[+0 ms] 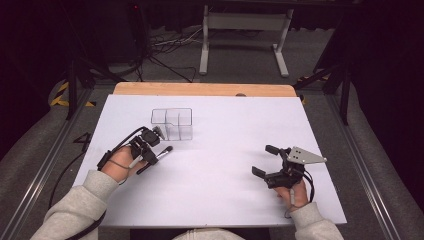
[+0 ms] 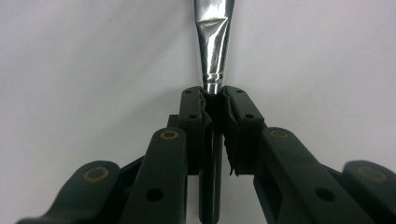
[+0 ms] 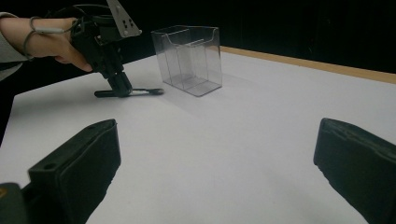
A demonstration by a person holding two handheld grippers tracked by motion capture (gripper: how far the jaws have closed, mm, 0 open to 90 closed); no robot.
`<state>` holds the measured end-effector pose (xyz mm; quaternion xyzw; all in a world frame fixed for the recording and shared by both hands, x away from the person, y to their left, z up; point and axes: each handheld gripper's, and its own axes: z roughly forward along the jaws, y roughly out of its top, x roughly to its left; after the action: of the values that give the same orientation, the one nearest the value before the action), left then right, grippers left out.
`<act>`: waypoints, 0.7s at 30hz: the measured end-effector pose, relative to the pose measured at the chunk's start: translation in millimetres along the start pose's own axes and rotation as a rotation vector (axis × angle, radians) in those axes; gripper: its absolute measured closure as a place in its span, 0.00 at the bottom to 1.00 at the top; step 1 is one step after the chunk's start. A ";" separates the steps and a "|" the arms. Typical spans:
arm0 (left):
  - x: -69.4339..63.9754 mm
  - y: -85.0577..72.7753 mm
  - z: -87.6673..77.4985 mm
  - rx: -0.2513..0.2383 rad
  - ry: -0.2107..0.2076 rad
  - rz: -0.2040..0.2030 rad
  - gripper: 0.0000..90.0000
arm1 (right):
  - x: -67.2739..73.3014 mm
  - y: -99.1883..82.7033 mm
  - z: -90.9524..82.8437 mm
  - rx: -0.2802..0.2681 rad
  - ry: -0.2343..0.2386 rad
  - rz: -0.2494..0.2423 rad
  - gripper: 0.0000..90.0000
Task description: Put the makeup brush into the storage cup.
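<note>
Fingers [image 2: 196,112] of left gripper [image 1: 150,152] clamp brush [image 2: 212,42] handle

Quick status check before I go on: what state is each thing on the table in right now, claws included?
Left claw: shut on the brush handle, down at the table.
Right claw: open, nothing between its jaws.
Brush: lying flat on the table, gripped at its black handle just behind the metal ferrule.
Clear organizer: upright, compartments empty, apart from the brush.
</note>
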<state>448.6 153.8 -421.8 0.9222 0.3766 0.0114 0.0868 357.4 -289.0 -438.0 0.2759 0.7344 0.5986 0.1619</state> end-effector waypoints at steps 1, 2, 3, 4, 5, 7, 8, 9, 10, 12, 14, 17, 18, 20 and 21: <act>-0.3 -0.2 -1.0 -0.002 -0.002 0.002 0.87 | -0.1 -0.1 0.1 0.001 0.000 0.000 0.01; -0.6 -0.7 -2.8 -0.007 -0.002 0.007 0.87 | -0.2 -0.2 0.3 0.002 0.000 0.001 0.01; -0.9 -1.0 -3.5 -0.014 -0.007 0.008 0.87 | -0.1 -0.3 0.4 0.002 0.000 0.001 0.01; -1.7 -1.3 -4.8 -0.018 -0.011 0.007 0.87 | 0.0 -0.3 0.5 0.001 0.000 0.001 0.01; -2.1 -1.6 -5.8 -0.020 -0.015 0.008 0.87 | 0.1 -0.2 0.5 0.001 0.000 0.002 0.01; -3.4 -2.2 -8.6 -0.038 -0.012 0.003 0.87 | 0.0 -0.3 0.6 0.002 0.000 0.002 0.01; -4.8 -2.8 -10.5 -0.047 -0.020 0.004 0.87 | -0.1 -0.4 0.6 0.002 0.000 0.002 0.01; -5.7 -3.1 -12.1 -0.053 -0.024 0.007 0.87 | -0.2 -0.5 0.6 0.003 0.000 0.003 0.01; -6.3 -3.4 -13.9 -0.062 -0.016 0.013 0.87 | -0.2 -0.5 0.7 0.003 0.000 0.004 0.01; -7.3 -3.8 -15.8 -0.073 -0.022 0.011 0.87 | -0.3 -0.6 0.7 0.003 0.000 0.004 0.01; -8.3 -4.6 -19.2 -0.091 -0.028 0.015 0.87 | -0.4 -0.6 0.7 0.002 0.000 0.005 0.01; -9.8 -6.0 -24.8 -0.120 -0.029 0.017 0.87 | -0.4 -0.6 0.7 0.002 0.000 0.006 0.01; -10.1 -6.2 -26.0 -0.130 -0.032 0.023 0.87 | -0.4 -0.6 0.6 0.002 0.000 0.006 0.01; -11.4 -7.2 -30.0 -0.151 -0.031 0.021 0.87 | -0.4 -0.5 0.5 0.002 0.000 0.005 0.01; -11.8 -7.7 -32.4 -0.166 -0.036 0.025 0.87 | -0.4 -0.5 0.5 0.002 0.000 0.005 0.01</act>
<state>432.0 155.9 -390.6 0.9165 0.3613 0.0271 0.1697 357.9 -288.9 -438.7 0.2780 0.7342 0.5984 0.1601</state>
